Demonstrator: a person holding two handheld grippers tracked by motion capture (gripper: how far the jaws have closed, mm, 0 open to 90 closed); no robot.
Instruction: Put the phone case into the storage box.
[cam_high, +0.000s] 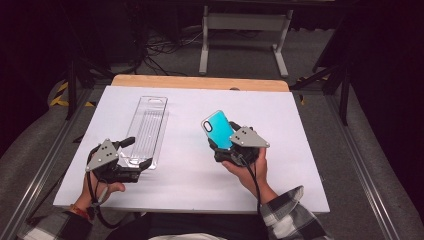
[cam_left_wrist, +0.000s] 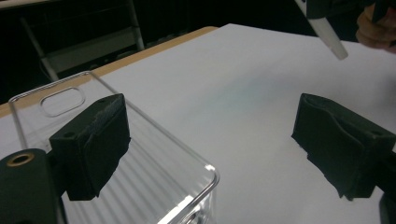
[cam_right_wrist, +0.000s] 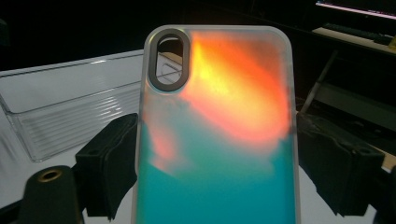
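Observation:
A phone case (cam_high: 218, 129), teal with an orange glow (cam_right_wrist: 219, 140) and an oval camera hole, stands tilted upright above the white board (cam_high: 190, 175). My right gripper (cam_high: 221, 144) is shut on its lower sides; both pads (cam_right_wrist: 109, 168) press its edges. A clear plastic package tray (cam_high: 147, 127) lies lengthwise on the board's left half. My left gripper (cam_high: 138, 152) is at the tray's near end, jaws wide open. One pad (cam_left_wrist: 93, 144) hangs over the tray (cam_left_wrist: 154, 154), the other stands off over bare board. The tray's near corner reaches between the jaws, untouched.
The board rests on a wooden table whose far edge (cam_high: 200, 82) shows behind it. A white metal stand (cam_high: 245, 30) and cables lie on the floor beyond. Metal rails (cam_high: 45, 165) run along both sides. The tray (cam_right_wrist: 70, 107) lies behind the case.

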